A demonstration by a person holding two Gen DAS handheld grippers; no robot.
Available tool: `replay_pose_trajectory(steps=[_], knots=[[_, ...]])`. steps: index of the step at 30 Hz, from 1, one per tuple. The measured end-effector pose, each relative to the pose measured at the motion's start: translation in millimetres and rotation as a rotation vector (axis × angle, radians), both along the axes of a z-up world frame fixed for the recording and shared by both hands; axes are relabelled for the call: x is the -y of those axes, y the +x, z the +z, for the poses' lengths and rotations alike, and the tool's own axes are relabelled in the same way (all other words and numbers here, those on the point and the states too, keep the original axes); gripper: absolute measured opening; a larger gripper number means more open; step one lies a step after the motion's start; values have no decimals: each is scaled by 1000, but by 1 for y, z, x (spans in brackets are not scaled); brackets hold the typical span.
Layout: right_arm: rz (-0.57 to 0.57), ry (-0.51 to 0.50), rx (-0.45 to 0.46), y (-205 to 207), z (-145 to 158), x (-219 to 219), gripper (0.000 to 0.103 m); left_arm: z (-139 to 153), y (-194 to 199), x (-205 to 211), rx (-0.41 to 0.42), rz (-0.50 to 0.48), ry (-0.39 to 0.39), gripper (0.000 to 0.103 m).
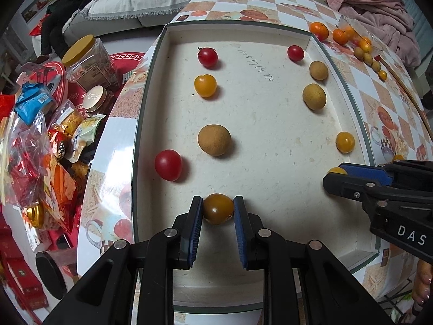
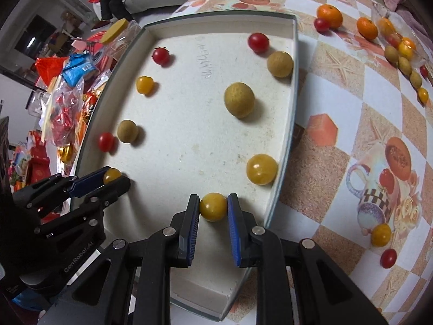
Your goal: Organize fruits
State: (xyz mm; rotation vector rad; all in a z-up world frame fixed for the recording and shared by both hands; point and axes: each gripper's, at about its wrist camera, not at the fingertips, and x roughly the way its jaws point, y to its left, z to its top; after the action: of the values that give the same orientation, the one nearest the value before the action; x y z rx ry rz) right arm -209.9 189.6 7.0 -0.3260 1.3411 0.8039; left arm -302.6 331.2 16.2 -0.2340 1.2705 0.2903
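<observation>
A white tray [image 1: 151, 86] lies on the table and holds red tomatoes, yellow tomatoes and brown longans in two lines. My left gripper [image 1: 218, 208] is shut on a dark yellow tomato [image 1: 218, 209] low over the tray's near left side. My right gripper [image 2: 213, 206] is shut on a yellow tomato [image 2: 213, 207] at the tray's near right side. Each gripper shows in the other's view, the right one [image 1: 335, 174] and the left one [image 2: 113, 177]. A red tomato [image 1: 168, 165] and a longan [image 1: 214, 139] lie just beyond my left gripper. A yellow tomato [image 2: 262, 169] lies just beyond my right.
Loose fruit lies on the tablecloth right of the tray: mandarins [image 2: 329, 15], longans [image 2: 404, 65], a yellow tomato [image 2: 381, 234] and a red tomato [image 2: 388, 257]. Snack bags [image 1: 35, 146] and a jar [image 1: 86, 59] crowd the left. A pink blanket [image 1: 373, 2] lies behind.
</observation>
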Motion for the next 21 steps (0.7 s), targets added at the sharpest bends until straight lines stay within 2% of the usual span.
replay_pose_trajectory(steps=[3, 11, 13, 14, 16, 21], knots=[[7, -8, 18, -1, 0, -4, 24, 0, 1, 3, -4, -11, 13, 25], [-1, 4, -8, 1, 1, -3, 25, 1, 1, 6, -8, -31, 41, 26], [-8, 14, -7, 2, 5, -1, 35, 1, 1, 5, -17, -23, 66, 49], [-12, 25, -8, 2, 7, 0, 43, 1, 1, 2, -16, -17, 65, 74], [-13, 43, -10, 1, 13, 0, 50, 5, -1, 1, 9, -11, 47, 74], [-26, 54, 14, -1, 29, 2, 73, 10, 0, 3, -11, -14, 56, 74]])
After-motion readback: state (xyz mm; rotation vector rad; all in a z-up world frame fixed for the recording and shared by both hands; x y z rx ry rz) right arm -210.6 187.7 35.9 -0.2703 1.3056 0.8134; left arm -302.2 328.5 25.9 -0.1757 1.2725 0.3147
